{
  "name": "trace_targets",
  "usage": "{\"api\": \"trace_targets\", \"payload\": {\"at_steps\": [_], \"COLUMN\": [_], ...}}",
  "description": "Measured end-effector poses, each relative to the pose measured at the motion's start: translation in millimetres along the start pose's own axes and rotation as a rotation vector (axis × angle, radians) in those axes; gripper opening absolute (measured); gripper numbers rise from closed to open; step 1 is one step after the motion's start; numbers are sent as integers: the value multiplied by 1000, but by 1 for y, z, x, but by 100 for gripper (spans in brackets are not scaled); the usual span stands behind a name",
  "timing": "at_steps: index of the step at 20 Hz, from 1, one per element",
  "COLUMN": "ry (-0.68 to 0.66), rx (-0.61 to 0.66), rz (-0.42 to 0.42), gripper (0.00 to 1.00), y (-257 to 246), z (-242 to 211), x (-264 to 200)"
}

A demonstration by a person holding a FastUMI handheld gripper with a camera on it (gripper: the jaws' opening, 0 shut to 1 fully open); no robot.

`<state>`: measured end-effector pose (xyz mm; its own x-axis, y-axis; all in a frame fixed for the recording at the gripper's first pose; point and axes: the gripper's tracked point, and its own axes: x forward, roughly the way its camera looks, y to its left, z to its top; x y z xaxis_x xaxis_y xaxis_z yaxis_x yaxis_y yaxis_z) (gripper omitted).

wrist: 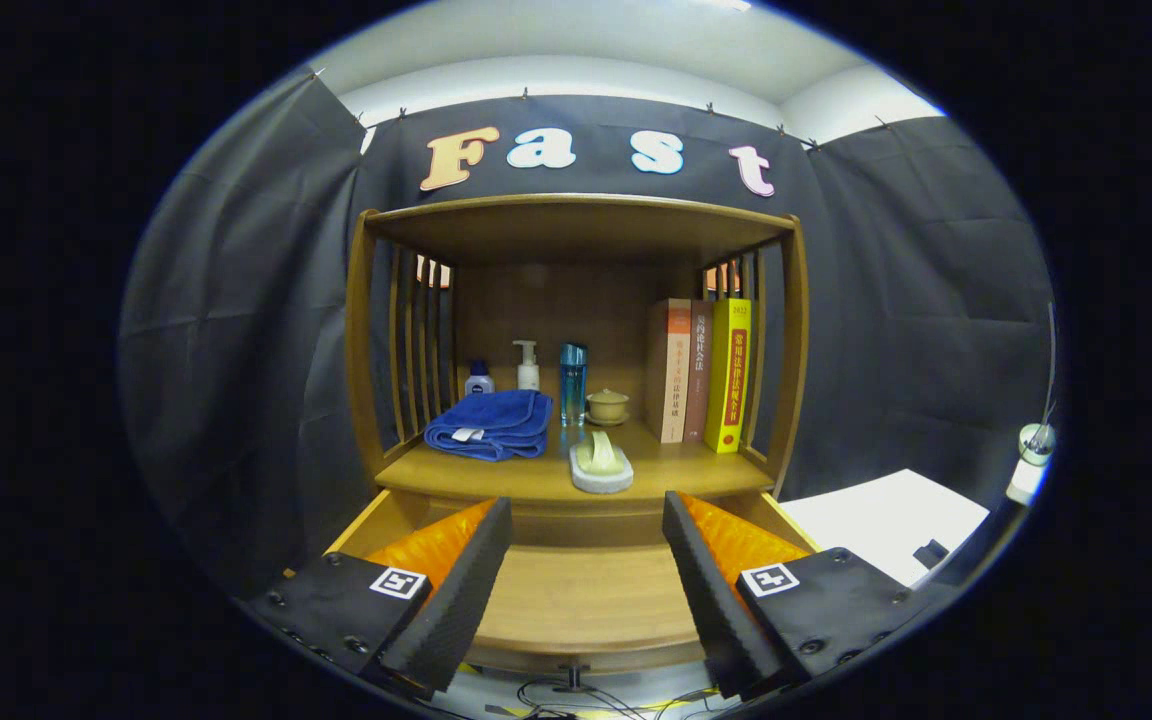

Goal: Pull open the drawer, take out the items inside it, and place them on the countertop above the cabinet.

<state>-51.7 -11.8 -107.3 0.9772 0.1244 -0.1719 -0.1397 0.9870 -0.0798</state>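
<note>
The wooden cabinet's drawer [586,600] is pulled out below my fingers, and its bare wooden bottom shows between them. On the countertop [676,470] above it lie a folded blue towel [491,425] and a pale green soap in a white dish [601,465], near the front edge. My gripper [586,530] is open with nothing between its fingers, hovering over the drawer just in front of the countertop edge.
At the back of the countertop stand a small blue-capped bottle [479,378], a white pump bottle [527,366], a tall blue bottle [573,383], a small lidded cup [607,405] and three upright books [701,372]. A white surface [886,520] sits right of the cabinet. Cables [576,695] lie below.
</note>
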Motion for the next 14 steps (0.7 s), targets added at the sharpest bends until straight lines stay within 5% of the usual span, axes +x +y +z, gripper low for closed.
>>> {"api": "trace_targets", "payload": {"at_steps": [14], "ry": [195], "rx": [-28], "rz": [18], "gripper": [99], "y": [19], "z": [-145], "x": [-38]}}
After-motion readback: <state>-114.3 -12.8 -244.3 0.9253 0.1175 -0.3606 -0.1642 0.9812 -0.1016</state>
